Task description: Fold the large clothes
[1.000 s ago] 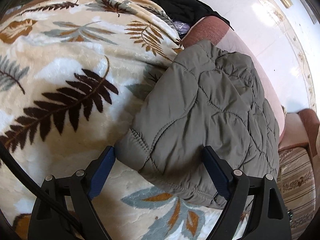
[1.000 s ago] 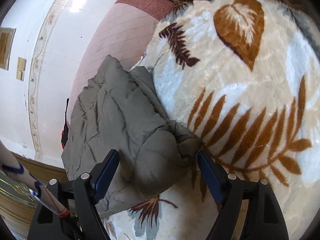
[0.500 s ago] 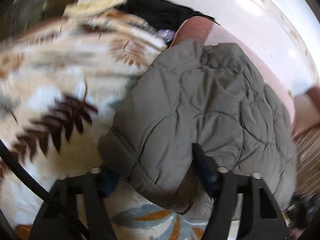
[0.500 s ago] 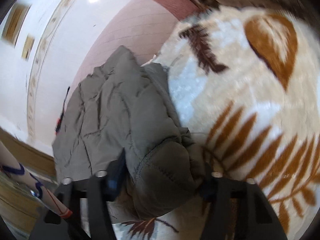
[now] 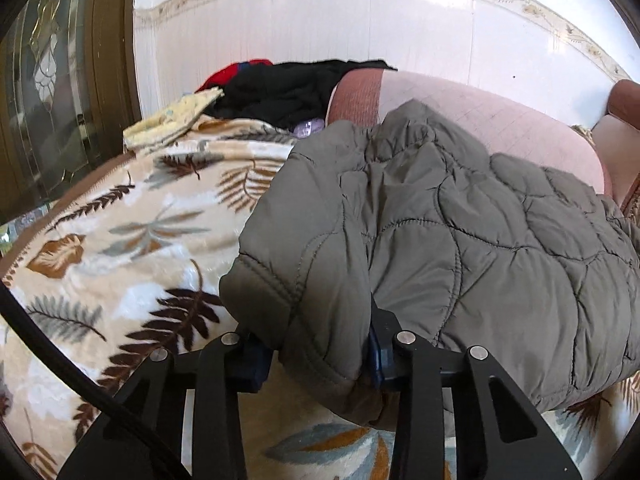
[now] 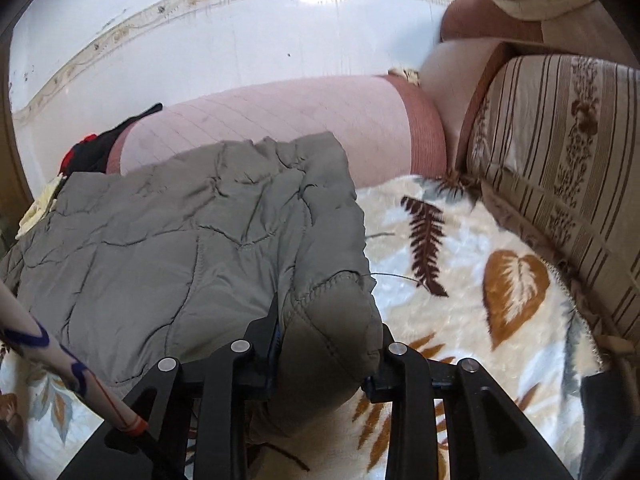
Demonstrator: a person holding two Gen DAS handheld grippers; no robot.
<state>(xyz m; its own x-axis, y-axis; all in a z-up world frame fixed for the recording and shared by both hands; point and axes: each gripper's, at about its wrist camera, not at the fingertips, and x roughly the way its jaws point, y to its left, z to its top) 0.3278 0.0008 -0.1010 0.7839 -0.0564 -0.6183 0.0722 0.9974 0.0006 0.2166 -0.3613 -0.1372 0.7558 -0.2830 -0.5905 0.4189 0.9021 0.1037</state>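
- Fingers of the left gripper (image 5: 320, 354) had just been closing and now pinched a bunched corner of the grey-green quilted jacket (image 5: 460, 248) between their blue pads.
- Fingers of the right gripper (image 6: 324, 354) had likewise just been closing and clamped the jacket's other near corner (image 6: 332, 320).
- Folded, the jacket lay on a cream leaf-print blanket (image 5: 132, 248), its far edge against a pink bolster (image 6: 280, 120).
- Dark clothes (image 5: 288, 88) were piled beyond; a striped cushion (image 6: 560, 152) sat well apart at the right.
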